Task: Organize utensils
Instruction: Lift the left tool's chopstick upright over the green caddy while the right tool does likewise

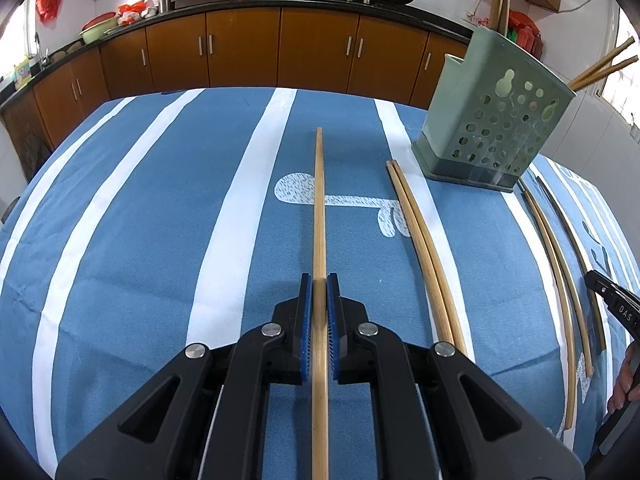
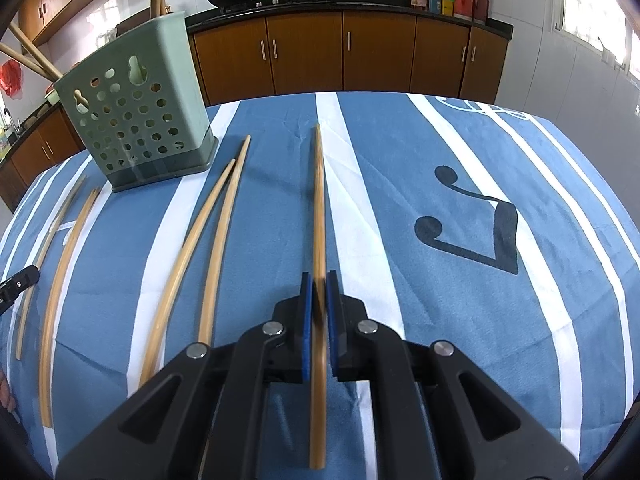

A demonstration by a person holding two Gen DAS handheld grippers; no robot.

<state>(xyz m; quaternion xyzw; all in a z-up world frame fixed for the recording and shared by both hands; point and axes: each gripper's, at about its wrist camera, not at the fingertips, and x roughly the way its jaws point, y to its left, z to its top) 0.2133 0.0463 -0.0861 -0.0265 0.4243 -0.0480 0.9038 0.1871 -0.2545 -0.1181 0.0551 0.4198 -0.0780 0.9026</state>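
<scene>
My left gripper [image 1: 319, 284] is shut on a wooden chopstick [image 1: 319, 200] that points straight ahead over the blue striped tablecloth. My right gripper [image 2: 319, 284] is shut on another wooden chopstick [image 2: 319, 200], also pointing forward. A green perforated utensil holder [image 1: 492, 120] stands ahead to the right in the left wrist view and ahead to the left in the right wrist view [image 2: 132, 112]; several chopsticks stick out of it. A pair of chopsticks [image 1: 420, 240] lies on the cloth between the grippers, also seen in the right wrist view [image 2: 200, 256].
More chopsticks [image 1: 560, 264] lie on the cloth beyond the holder, seen at far left in the right wrist view [image 2: 60, 264]. The table [image 2: 440, 184] has a blue and white cloth. Brown kitchen cabinets [image 1: 280, 48] with woks on the counter stand behind it.
</scene>
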